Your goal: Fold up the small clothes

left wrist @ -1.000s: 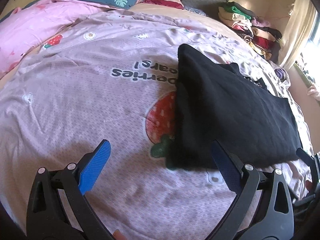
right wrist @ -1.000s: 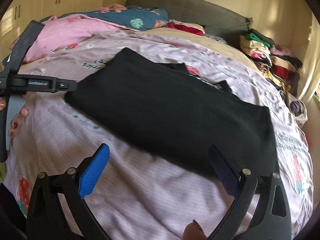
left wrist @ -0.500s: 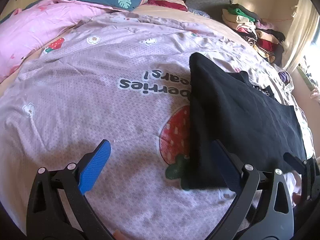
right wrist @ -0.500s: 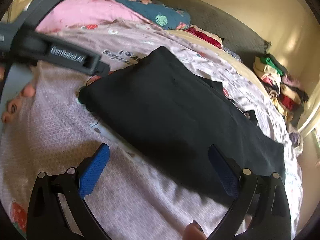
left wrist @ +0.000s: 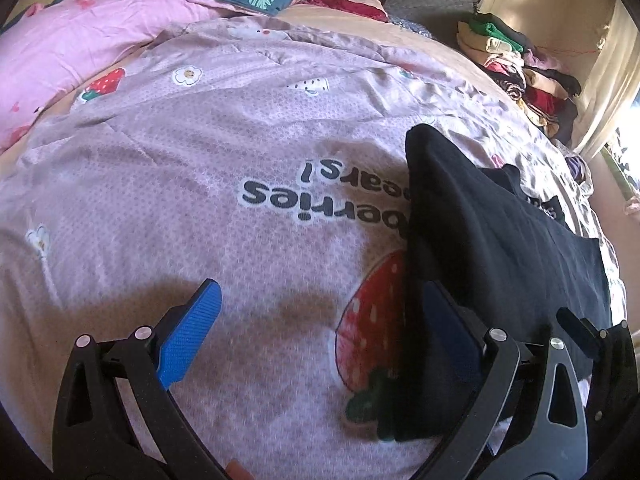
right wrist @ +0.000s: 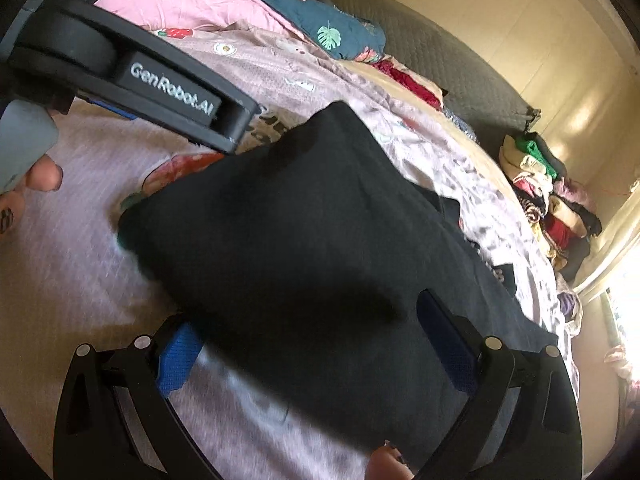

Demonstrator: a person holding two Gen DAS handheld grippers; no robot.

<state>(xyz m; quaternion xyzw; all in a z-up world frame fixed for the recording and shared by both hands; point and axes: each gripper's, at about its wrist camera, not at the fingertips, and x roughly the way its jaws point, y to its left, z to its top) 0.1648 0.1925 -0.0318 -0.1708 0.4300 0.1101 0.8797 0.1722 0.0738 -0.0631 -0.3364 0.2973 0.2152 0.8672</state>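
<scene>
A black garment (left wrist: 500,248) lies folded flat on the pink bedspread (left wrist: 200,200) with strawberry prints, on its right part. The left gripper (left wrist: 324,320) is wide open above the bedspread; its right finger is over the near left edge of the garment, and nothing is between the fingers. The right gripper (right wrist: 304,344) is also wide open, low over the near edge of the garment, not holding it. A stack of folded clothes (right wrist: 548,196) stands far at the right side of the bed.
</scene>
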